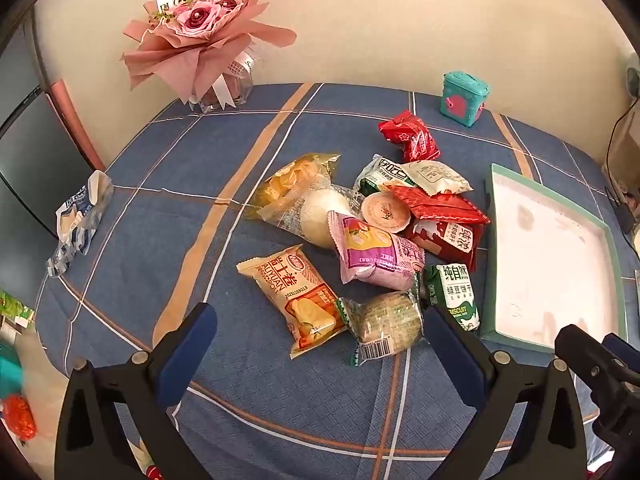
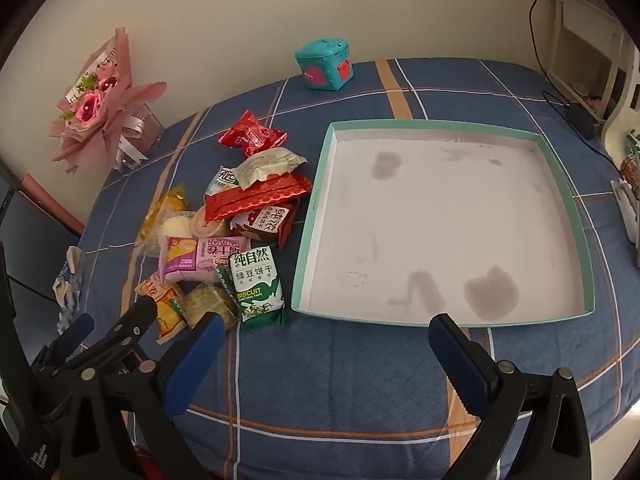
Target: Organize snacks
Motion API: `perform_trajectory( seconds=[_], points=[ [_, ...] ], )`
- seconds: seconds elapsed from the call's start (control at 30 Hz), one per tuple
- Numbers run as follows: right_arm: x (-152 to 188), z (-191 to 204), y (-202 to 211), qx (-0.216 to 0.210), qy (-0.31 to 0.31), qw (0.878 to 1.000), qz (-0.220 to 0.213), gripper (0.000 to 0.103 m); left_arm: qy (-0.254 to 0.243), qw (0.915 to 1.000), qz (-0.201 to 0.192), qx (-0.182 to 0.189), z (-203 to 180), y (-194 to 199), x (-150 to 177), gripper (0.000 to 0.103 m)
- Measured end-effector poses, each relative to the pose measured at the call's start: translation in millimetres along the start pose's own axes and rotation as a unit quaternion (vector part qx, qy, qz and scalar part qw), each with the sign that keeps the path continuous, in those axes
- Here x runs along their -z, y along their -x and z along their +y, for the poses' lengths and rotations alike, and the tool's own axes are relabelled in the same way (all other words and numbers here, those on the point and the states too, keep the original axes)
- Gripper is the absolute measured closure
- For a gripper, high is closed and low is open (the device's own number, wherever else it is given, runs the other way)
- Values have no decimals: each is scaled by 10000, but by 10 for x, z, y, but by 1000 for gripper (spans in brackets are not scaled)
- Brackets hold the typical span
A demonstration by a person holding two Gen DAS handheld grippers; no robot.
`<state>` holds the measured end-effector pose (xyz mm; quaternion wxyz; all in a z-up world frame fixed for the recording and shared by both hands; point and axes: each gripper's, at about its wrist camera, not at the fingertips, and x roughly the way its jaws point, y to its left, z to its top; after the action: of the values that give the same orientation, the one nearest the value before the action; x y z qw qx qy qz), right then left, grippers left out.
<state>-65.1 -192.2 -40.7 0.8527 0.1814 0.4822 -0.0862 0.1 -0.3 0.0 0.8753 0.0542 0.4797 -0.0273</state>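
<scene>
Setting: blue plaid cloth (image 2: 340, 380) over a table set against a cream wall
Snacks: a loose pile of wrapped packets (image 1: 372, 236) lies on the cloth just left of the tray, none inside it
Nearest packets: a tan roll pack (image 1: 296, 296), a clear-wrapped cake (image 1: 388, 320) and a green biscuit pack (image 2: 258, 286) lie at the pile's near edge
Tray: a shallow teal-rimmed tray (image 2: 568, 184) with a stained white floor holds nothing
Left gripper (image 1: 320, 336): jaws spread wide, hanging above the near edge of the pile, gripping nothing
Right gripper (image 2: 326, 344): jaws spread wide, hanging above the cloth before the tray's near rim, gripping nothing
Background: a pink bouquet (image 1: 200, 32) at the far left, a small teal box (image 2: 326, 66) near the wall
</scene>
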Motion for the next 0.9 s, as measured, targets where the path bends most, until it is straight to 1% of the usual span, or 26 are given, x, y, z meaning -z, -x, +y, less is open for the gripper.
perform_trajectory(
  seconds=[0.13, 0.17, 0.33, 0.5, 0.67, 0.9],
  points=[
    [17, -2, 5, 31, 8, 10000, 52, 0, 4, 10000, 3, 17, -2, 1, 10, 0],
    [15, 4, 10, 32, 13, 10000, 59, 0, -36, 10000, 82, -5, -8, -11, 12, 0],
    [30, -5, -11, 41, 41, 10000, 64, 0, -33, 9999, 151, -41, -5, -43, -30, 0],
    [29, -7, -5, 62, 49, 9999, 63, 0, 48, 9997, 211, -77, 38, -53, -5, 0],
    [25, -6, 2, 84, 65, 9999, 24, 0, 78, 9998, 169, -101, 35, -61, 18, 0],
    [24, -13, -7, 106, 85, 9999, -14, 0, 184, 9996, 232, 17, 65, -88, 25, 0]
  ],
)
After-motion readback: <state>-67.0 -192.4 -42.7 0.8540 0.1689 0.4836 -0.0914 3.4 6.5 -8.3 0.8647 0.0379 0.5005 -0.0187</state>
